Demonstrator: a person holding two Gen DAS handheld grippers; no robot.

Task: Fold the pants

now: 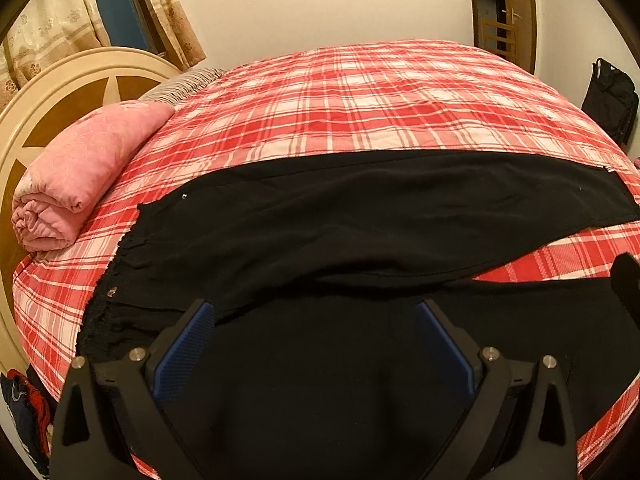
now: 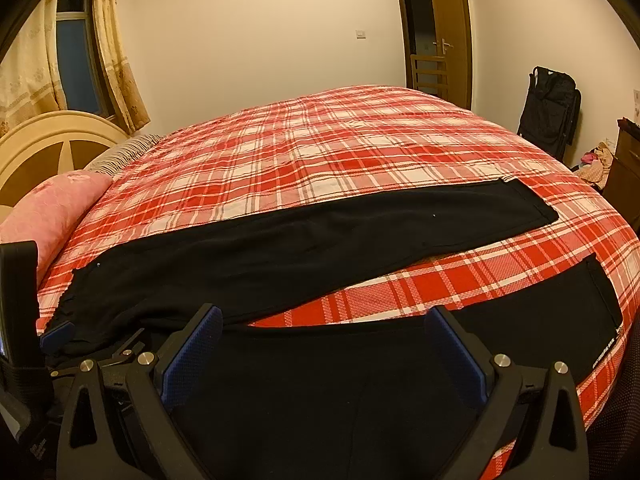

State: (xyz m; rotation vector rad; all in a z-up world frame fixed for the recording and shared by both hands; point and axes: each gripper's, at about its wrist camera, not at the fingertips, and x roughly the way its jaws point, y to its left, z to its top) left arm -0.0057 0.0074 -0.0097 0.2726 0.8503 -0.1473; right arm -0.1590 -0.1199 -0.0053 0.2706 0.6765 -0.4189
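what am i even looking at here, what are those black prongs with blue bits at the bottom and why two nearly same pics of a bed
Those prongs are handheld grippers, one in each of a person's hands, with no robot arm. Each carries a wide-angle camera looking forward along its two fingers, which is why the bed looks bulged. One picture is from the left gripper, the other from the right gripper. The blue bits are grip pads on the fingers. Both grippers are open and hold nothing.

On the red plaid bedspread lie black pants, spread flat, waistband toward the headboard, legs apart. Each gripper hovers over the nearer leg. A rolled pink blanket sits by the headboard.
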